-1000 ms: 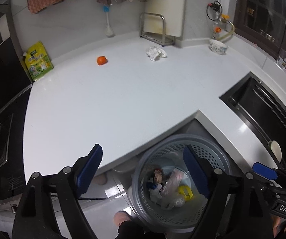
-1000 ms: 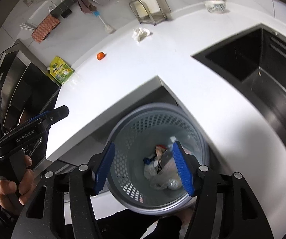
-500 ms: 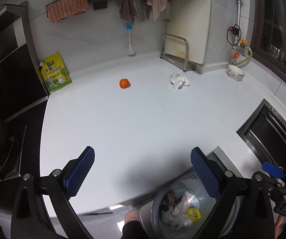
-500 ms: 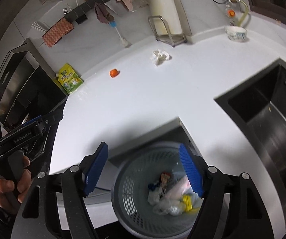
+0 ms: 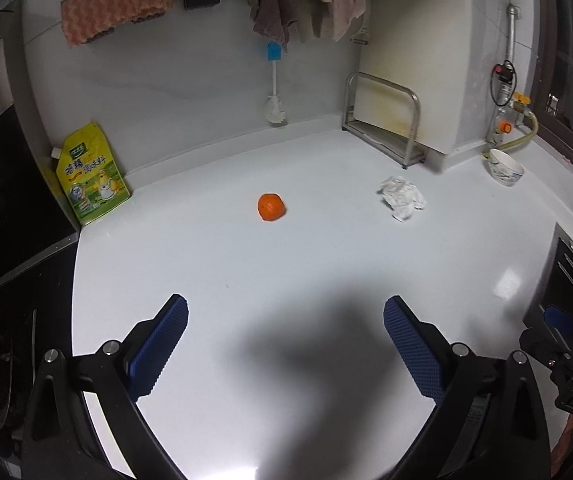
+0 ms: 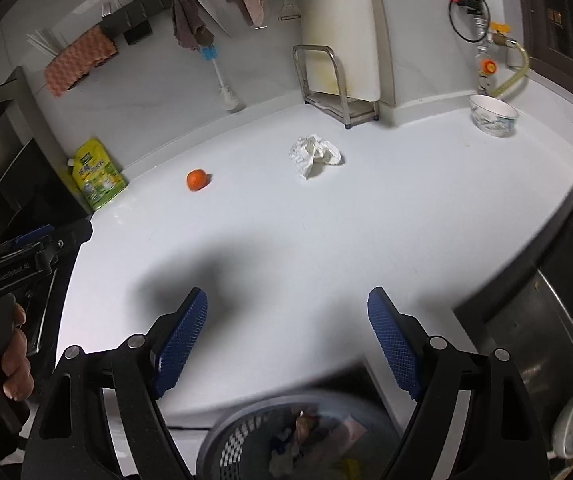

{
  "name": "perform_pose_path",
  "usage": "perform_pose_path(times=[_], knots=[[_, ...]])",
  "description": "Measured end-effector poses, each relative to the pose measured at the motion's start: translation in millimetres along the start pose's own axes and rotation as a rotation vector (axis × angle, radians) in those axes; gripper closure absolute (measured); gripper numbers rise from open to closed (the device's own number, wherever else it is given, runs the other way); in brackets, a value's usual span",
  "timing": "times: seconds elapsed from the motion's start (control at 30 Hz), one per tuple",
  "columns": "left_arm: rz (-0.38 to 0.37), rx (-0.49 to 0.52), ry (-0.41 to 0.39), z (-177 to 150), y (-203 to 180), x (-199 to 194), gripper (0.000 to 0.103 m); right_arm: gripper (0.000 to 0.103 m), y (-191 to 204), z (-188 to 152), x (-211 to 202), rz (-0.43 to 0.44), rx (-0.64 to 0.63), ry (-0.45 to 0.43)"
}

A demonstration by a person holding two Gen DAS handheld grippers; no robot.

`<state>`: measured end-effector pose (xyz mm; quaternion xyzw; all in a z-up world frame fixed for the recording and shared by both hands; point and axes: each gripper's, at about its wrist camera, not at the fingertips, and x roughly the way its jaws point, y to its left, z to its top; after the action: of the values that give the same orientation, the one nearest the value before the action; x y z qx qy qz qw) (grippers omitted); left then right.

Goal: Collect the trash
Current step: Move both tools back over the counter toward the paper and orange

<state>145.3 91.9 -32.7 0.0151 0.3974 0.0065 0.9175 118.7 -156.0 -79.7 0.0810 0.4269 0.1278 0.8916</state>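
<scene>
- Left claw (image 5: 284, 352): jaws wide apart, nothing between them; hangs over the near part of the white worktop (image 5: 326, 264).
- Right claw (image 6: 286, 336): jaws opening, nothing between them; below it, at the near edge, the grey perforated basket (image 6: 238, 436) with mixed trash inside, blurred.
- Crumpled white paper (image 5: 401, 197): far right of the worktop centre, near the steel rack (image 5: 386, 120).
- Orange peel piece (image 5: 271, 207): left of the paper, well apart from it.
- Surroundings: yellow-green pouch (image 5: 90, 176) at far left against the wall; bowl (image 5: 504, 167) at far right; dark sink (image 6: 546, 320) to the right.
- Open worktop lies between both claws and the two items.
</scene>
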Motion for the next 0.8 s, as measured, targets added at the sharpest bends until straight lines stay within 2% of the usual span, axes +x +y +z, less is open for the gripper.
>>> perform_pose_path(times=[0.3,0.43,0.63,0.8], knots=[[-0.009,0.01,0.046,44,26,93,0.006,0.024,-6,68,83,-0.05,-0.014,-0.001],[-0.017,0.011,0.064,58,31,126,0.006,0.024,-12,95,115,-0.045,-0.017,-0.001],[-0.038,0.016,0.083,71,32,161,0.006,0.024,-18,128,157,-0.062,-0.091,0.03],[-0.055,-0.002,0.104,75,36,185,0.006,0.024,-28,147,188,-0.037,-0.112,0.076]])
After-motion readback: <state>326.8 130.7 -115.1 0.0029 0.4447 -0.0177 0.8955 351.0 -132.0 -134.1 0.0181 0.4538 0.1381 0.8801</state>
